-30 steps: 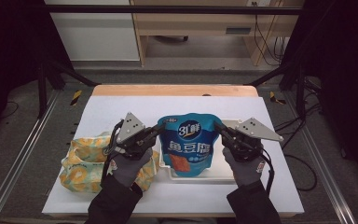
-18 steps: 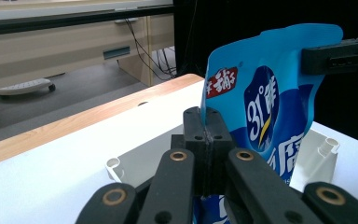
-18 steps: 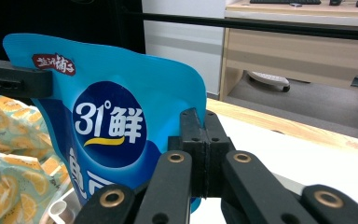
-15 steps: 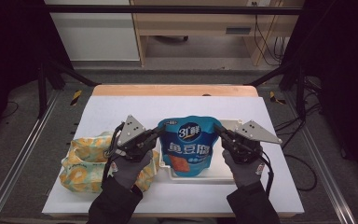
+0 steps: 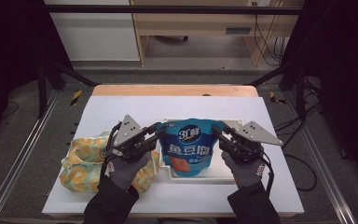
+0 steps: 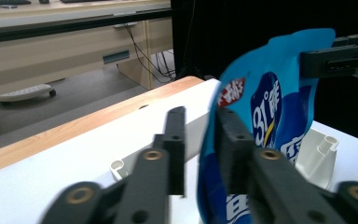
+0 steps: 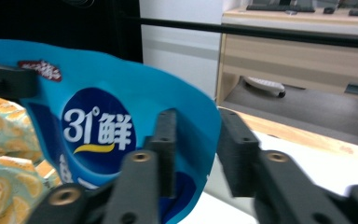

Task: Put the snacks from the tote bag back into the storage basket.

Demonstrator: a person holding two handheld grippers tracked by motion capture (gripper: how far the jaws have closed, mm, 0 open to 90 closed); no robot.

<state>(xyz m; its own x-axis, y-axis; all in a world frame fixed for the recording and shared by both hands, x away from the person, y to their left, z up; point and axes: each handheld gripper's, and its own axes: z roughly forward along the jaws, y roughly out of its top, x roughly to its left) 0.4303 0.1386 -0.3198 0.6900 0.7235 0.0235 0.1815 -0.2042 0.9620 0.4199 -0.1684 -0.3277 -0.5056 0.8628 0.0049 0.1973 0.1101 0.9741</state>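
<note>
Now both claws' jaws, just opening, flank the blue pouch [image 5: 188, 145].

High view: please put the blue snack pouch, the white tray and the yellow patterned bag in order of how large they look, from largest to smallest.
1. Yellow patterned bag, partly hidden by the left hand.
2. White tray, though the pouch covers much of it, so places 1 and 2 are unsure.
3. Blue snack pouch, held up nearer the camera, so it may look larger than it is.

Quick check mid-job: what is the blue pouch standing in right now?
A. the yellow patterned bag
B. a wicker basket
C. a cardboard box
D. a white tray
D. In the high view the blue pouch stands upright in the white tray, whose rim shows below and beside it; the yellow patterned bag lies apart at the left.
</note>
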